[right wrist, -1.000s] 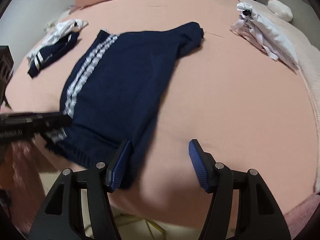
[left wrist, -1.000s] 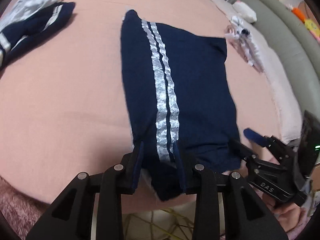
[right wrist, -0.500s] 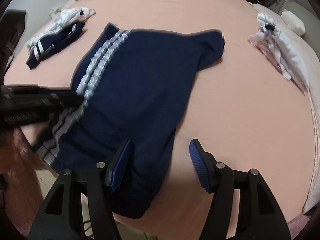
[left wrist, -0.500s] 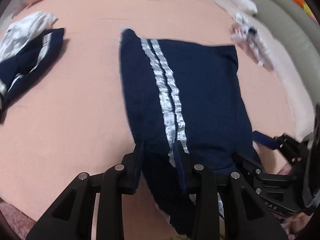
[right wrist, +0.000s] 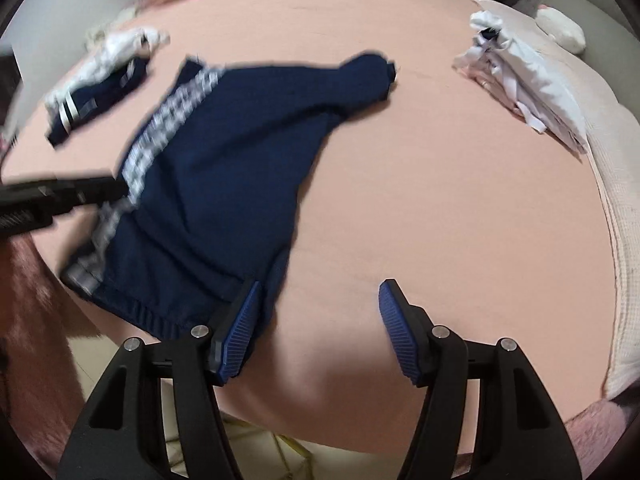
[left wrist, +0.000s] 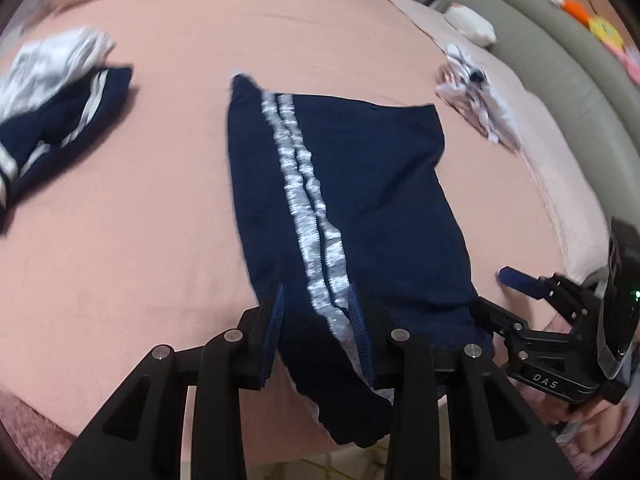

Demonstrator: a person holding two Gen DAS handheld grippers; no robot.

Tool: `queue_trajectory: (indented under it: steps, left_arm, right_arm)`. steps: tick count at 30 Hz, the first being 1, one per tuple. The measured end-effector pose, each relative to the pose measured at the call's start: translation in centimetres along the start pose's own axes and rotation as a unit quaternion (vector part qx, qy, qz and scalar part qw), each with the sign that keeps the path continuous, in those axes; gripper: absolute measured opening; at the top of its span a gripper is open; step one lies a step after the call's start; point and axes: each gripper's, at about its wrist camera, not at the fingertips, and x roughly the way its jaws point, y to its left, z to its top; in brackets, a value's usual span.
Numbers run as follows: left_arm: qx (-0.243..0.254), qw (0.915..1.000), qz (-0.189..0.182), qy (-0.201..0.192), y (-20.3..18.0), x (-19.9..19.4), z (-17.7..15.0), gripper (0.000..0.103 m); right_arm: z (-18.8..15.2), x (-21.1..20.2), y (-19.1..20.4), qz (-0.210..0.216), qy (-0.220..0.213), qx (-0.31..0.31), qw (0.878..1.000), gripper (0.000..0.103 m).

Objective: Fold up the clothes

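Note:
A navy garment (left wrist: 360, 184) with two white stripes (left wrist: 304, 184) lies spread on the pink bed (left wrist: 132, 232), and its near end droops over the bed's edge. My left gripper (left wrist: 318, 310) is shut on that near end, with the striped part bunched between its pads. In the right wrist view this gripper (right wrist: 120, 194) comes in from the left onto the garment (right wrist: 240, 136). My right gripper (right wrist: 316, 320) stands open. Its left pad is over the garment's near right corner and its right pad is over bare sheet. It also shows in the left wrist view (left wrist: 494, 292).
A loose heap of navy and white clothes (left wrist: 60, 112) lies at the far left of the bed. A stack of folded white clothes (right wrist: 528, 80) sits at the far right, by a pale blanket (right wrist: 624, 264). A grey padded bed frame (left wrist: 560, 60) runs along the right.
The garment's near end has come further over the bed's edge and hangs lower between my left fingers. The right gripper has stayed open at the garment's right corner.

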Motion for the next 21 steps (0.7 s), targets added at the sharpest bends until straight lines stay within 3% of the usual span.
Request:
queue_trajectory:
  steps: [2,3,4,6,8,13,18,21]
  left_arm:
    - [-0.012,0.9998,-0.015,-0.009,0.6,-0.8,-0.1,0.036]
    - [-0.009,1.0,-0.002,-0.002,0.9,-0.7,-0.2,0.041]
    - [-0.007,0.9998,0.017,0.006,1.1,-0.5,-0.4,0.042]
    - [0.004,0.9955,0.088,0.035,1.6,0.8,-0.7,0.043]
    - [0.002,0.9959,0.087,0.027,1.8,0.4,-0.8,0.043]
    - [-0.013,0.9989,0.041,-0.018,1.8,-1.5,0.0,0.042]
    - [-0.018,0.9988,0.046,-0.005,1.7,-0.3,1.2,0.042]
    - [-0.014,0.9985,0.052,-0.006,2.3,0.7,4.0,0.042]
  right_arm:
    - [-0.3,-0.8,-0.4,0.016,-0.015,0.005,1.0,0.062]
    - [-0.4,-0.5,-0.2,0.017,-0.011,0.003,1.0,0.063]
    - [-0.4,0.2,0.1,0.005,0.004,-0.006,1.0,0.063]
    - [-0.7,1.0,0.6,-0.017,0.02,-0.014,1.0,0.063]
    - [-0.8,0.9,0.4,-0.031,0.027,-0.004,0.999,0.065]
    - [-0.8,-0.3,-0.8,-0.008,0.033,0.025,0.999,0.065]
    - [2.2,-1.0,-0.1,-0.002,-0.007,-0.009,1.0,0.065]
    - [4.8,-0.7,0.0,-0.015,-0.015,-0.034,0.999,0.064]
